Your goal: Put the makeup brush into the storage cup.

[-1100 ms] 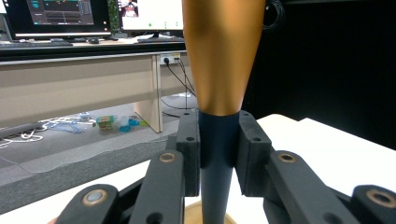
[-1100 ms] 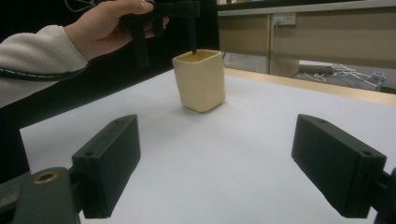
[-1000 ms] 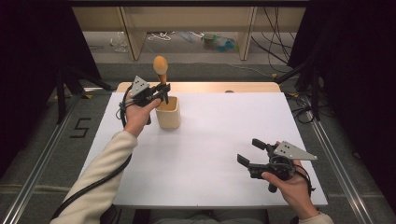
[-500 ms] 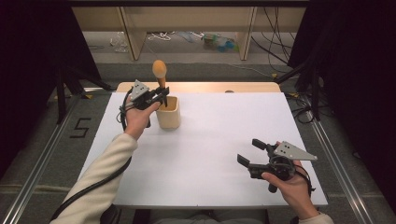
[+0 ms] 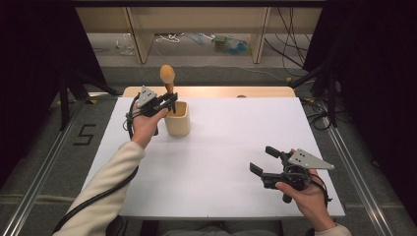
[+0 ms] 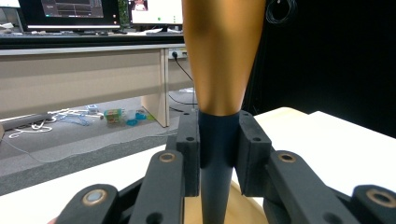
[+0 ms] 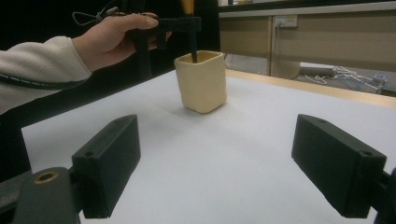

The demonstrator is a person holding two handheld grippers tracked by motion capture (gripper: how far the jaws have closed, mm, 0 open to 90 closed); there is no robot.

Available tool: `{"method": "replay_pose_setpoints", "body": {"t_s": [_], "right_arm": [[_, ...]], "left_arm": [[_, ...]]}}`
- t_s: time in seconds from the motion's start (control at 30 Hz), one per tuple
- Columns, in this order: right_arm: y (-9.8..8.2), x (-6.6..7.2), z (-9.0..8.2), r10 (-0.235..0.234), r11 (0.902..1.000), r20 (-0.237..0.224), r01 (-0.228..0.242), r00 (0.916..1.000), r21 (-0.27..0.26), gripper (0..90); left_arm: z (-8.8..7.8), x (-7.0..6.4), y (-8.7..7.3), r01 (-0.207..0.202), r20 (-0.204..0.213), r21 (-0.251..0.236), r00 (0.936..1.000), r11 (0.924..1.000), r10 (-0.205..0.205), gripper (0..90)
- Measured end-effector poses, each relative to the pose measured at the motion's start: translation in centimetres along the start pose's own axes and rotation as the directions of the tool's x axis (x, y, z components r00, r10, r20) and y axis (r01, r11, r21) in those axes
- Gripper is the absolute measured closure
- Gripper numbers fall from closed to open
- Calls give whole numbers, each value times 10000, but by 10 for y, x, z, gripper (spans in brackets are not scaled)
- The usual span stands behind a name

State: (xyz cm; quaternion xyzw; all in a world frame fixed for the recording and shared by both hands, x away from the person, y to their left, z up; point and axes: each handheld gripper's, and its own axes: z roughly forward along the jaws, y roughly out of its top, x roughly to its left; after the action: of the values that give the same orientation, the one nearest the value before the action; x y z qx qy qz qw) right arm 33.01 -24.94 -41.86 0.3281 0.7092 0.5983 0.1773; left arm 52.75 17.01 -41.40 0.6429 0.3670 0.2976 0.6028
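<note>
A white table (image 5: 221, 162) with a pale wooden strip along its far edge stands on grey floor; beyond it are desk legs, loose cables and, in the left gripper view, monitors (image 6: 88, 11) on a long desk. Dark curtains close both sides.

Compared with a second ago, the left gripper (image 5: 169, 102) and its utensil (image 5: 167, 77) have shifted slightly to the left gripper's own side; the right gripper (image 5: 263, 162) has not moved.

The left gripper is clamped on the utensil's dark handle, just above the rim of the cream cup (image 5: 177, 119). The utensil stands upright, long axis vertical, amber head above the jaws, handle end down inside the cup. The right gripper, jaws spread wide with nothing between them, rests well apart from the cup and faces it
</note>
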Motion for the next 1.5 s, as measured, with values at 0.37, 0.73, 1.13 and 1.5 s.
{"method": "replay_pose_setpoints", "body": {"t_s": [0.37, 0.73, 1.13, 1.5], "right_arm": [[0, 0, 0, -64, 9999, -33, 64, 10000, -97, 166], [0, 1, -1, -98, 9999, -24, 98, 9999, 98, 166], [0, 1, 0, -36, 10000, -75, 35, 10000, -88, 165], [0, 1, 0, -48, 10000, -85, 47, 10000, -78, 166]], "left_arm": [[0, 0, -3, 15, 26, -82, 10000, 10000, -15, 740], [2, -1, -6, 39, 48, -136, 10000, 9999, -39, 740], [4, 0, -14, 185, -26, -71, 9998, 9998, -186, 739], [4, 1, -19, 128, -43, 15, 9999, 9999, -128, 739]]}}
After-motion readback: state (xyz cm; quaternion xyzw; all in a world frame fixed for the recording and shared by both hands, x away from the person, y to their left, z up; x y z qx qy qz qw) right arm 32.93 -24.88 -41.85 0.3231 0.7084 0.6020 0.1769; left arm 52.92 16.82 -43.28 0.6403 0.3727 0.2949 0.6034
